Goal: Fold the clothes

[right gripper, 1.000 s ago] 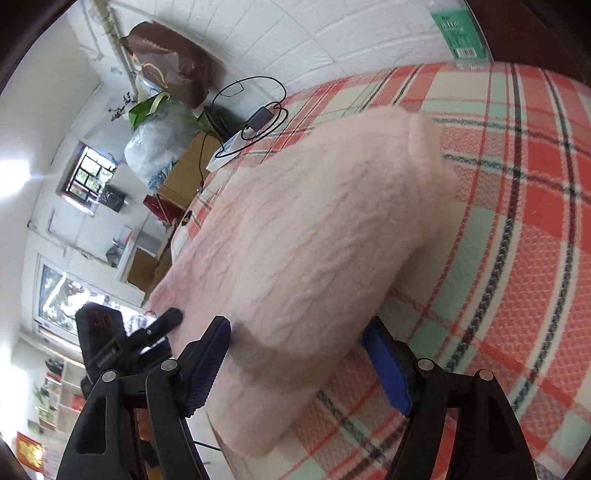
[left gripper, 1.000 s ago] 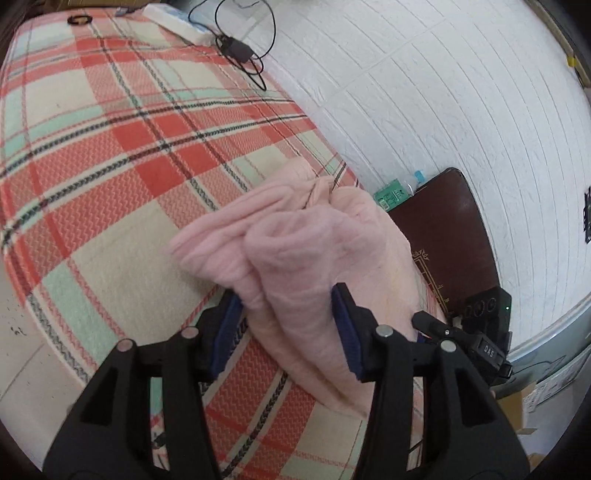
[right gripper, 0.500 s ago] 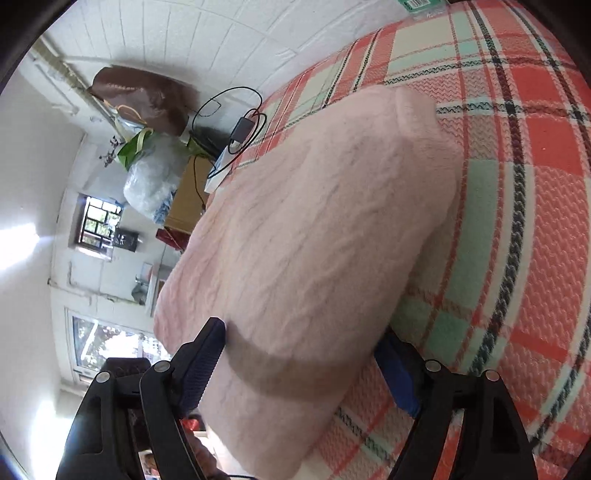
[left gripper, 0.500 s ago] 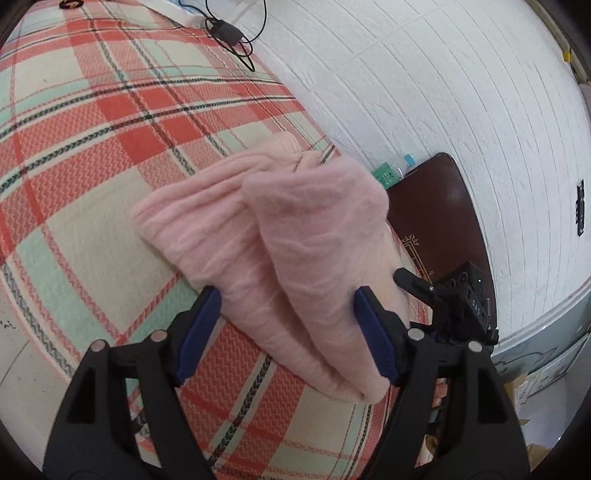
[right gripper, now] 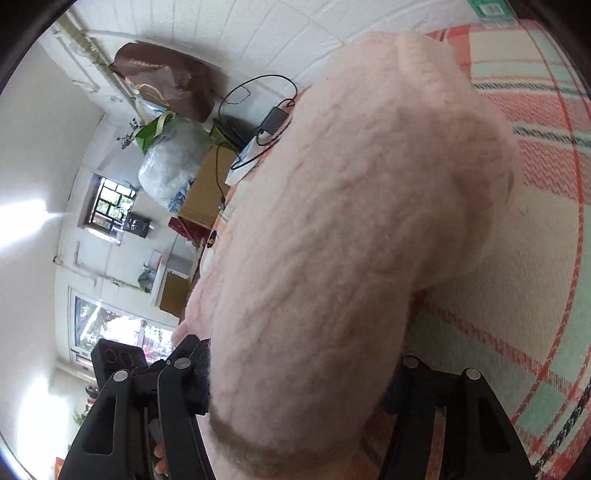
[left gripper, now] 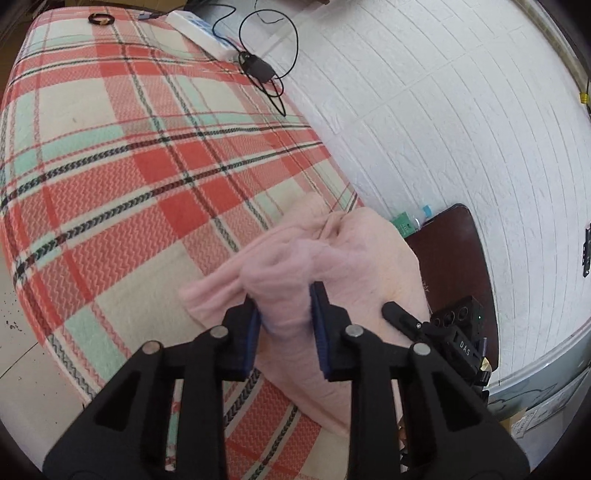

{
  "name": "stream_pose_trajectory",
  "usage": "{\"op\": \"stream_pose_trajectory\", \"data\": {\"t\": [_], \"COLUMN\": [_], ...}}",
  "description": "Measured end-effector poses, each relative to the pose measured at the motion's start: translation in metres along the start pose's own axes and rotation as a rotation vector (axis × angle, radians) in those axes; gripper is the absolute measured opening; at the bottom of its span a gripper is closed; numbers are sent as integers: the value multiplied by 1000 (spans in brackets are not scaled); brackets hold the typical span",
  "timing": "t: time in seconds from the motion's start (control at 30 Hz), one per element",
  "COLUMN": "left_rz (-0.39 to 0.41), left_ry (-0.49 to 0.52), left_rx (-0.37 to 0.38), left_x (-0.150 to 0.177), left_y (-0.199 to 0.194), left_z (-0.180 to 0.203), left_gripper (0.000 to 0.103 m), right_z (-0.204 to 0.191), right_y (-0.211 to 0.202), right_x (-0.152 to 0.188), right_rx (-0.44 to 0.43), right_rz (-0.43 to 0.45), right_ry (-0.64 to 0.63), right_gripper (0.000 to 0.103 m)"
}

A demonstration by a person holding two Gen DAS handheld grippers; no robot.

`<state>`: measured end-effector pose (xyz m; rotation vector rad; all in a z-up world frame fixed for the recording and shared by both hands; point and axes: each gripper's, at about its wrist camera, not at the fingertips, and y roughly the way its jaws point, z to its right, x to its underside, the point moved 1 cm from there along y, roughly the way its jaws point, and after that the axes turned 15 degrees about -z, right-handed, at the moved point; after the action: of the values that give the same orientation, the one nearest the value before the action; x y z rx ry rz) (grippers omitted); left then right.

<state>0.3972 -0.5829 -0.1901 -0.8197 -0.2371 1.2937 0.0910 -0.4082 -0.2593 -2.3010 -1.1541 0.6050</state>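
A pink knitted sweater lies bunched and folded on a red, cream and mint plaid blanket, near the wall edge. My left gripper is shut on a thick fold of the sweater at its near end. In the right wrist view the sweater fills most of the frame and bulges between the fingers of my right gripper, which stand wide on either side of it. The right fingertips are hidden by the cloth. The right gripper also shows in the left wrist view, past the sweater.
A white brick wall runs along the far side. A black charger with cable and a white power strip lie at the blanket's far end. A dark brown table stands beyond the sweater. Bags and boxes stand by the wall.
My left gripper has closed from open onto a fold of the sweater and drawn back. My right gripper has pushed further in around the sweater, which now fills its view.
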Motion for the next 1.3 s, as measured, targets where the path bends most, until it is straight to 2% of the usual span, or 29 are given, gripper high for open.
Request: {"op": "stream_pose_trajectory", "data": {"t": [0.07, 0.13, 0.2, 0.3, 0.4, 0.47, 0.5, 0.53, 0.6, 0.63, 0.7, 0.83, 1.03, 1.3], "left_rz": [0, 9, 13, 61, 140, 158, 168, 183, 196, 195, 173, 134, 93, 101], "left_ry": [15, 23, 23, 47, 148, 231, 269, 296, 340, 359, 390, 409, 388, 397], "left_rx": [-31, -65, -78, -131, -218, -267, -293, -319, -331, -333, -338, -343, -326, -386], "left_x": [7, 14, 20, 33, 58, 77, 87, 95, 108, 113, 120, 127, 141, 157], "left_y": [2, 2, -2, -17, -34, -39, -41, -42, -42, -40, -34, -19, -8, -8], "left_z": [4, 10, 13, 24, 52, 75, 86, 97, 116, 125, 139, 152, 160, 182], "left_gripper": [35, 51, 53, 59, 59, 69, 84, 94, 100, 101, 101, 101, 101, 101], "right_z": [10, 9, 8, 6, 1, -10, -19, -28, -51, -60, -75, -87, -77, -79], "right_y": [4, 0, -6, -22, -44, -60, -69, -77, -93, -101, -112, -123, -129, -147], "right_x": [3, 6, 10, 23, 44, 61, 72, 84, 109, 122, 145, 170, 175, 187], "right_rx": [9, 17, 40, 80, 147, 223, 272, 321, 373, 403, 458, 515, 467, 449], "right_rz": [-17, -17, -29, -34, -16, 8, 30, 53, 109, 150, 228, 288, 234, 274], "right_ry": [39, 34, 34, 7, -75, -181, -247, -314, -472, -534, -632, -700, -646, -638], "right_gripper": [71, 73, 77, 80, 80, 81, 81, 81, 89, 91, 103, 103, 103, 103]}}
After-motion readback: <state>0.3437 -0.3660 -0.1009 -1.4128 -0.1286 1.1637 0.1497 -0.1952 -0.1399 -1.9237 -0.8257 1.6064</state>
